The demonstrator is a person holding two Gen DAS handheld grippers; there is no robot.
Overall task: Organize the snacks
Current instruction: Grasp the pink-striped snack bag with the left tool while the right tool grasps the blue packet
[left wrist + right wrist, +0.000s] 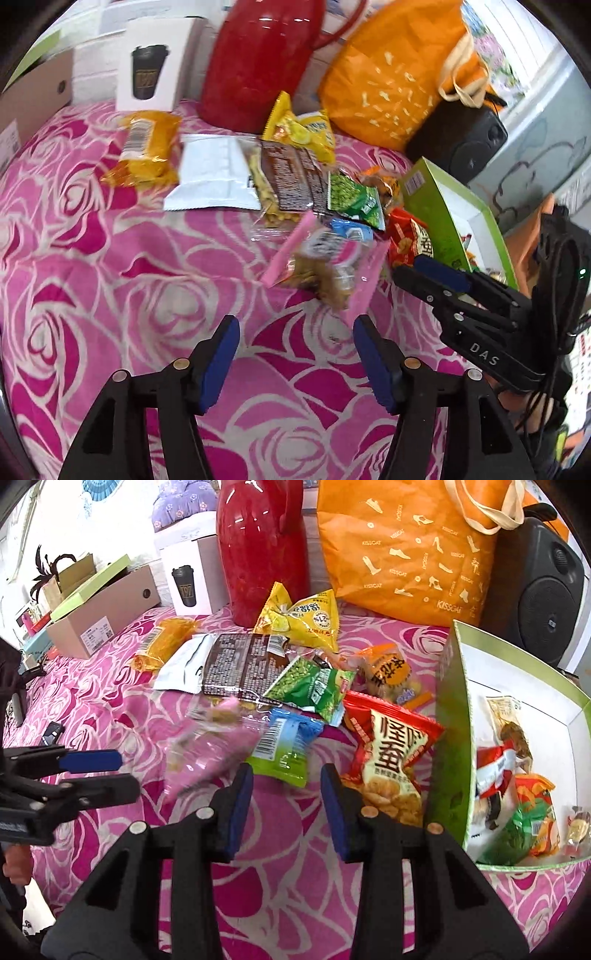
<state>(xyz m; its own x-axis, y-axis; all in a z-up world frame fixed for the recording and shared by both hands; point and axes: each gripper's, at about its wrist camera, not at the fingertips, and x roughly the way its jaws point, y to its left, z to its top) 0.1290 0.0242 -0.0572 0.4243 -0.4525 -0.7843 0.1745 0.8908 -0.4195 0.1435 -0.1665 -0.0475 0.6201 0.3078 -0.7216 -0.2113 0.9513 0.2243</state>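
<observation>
- Step in hand, by my judgement: sorting is part done. Several packets already lie inside the green box (452, 738), while a pile remains outside it on the pink rose-patterned cloth (110, 277).
- Left gripper (295, 354): jaws spread, holding nothing, low over the cloth just short of the pink packet (325, 266).
- Right gripper (286, 805): jaws spread, empty, with the blue-and-green packet (284, 746) just ahead of its tips.
- Pink packet: clear film with pink edges, pale lumpy contents. It is blurred in both views; whether it lies flat or is lifted cannot be told.
- Blue-and-green packet: small, barcode side up, flat, beside the red packet (391, 760) that lies against the box's near wall.
- Box: open-topped, green outside, white inside, on the robot's right of the pile.
- Further back: green pea packet (314, 686), brown-labelled bag (240, 668), yellow packet (303, 620), orange packet (147, 147), all loose on the cloth.
- Next move, as judged: close one gripper on the nearest packet's edge and carry it over the box wall. The film is thin and slippery; a shallow pinch may slip.
</observation>
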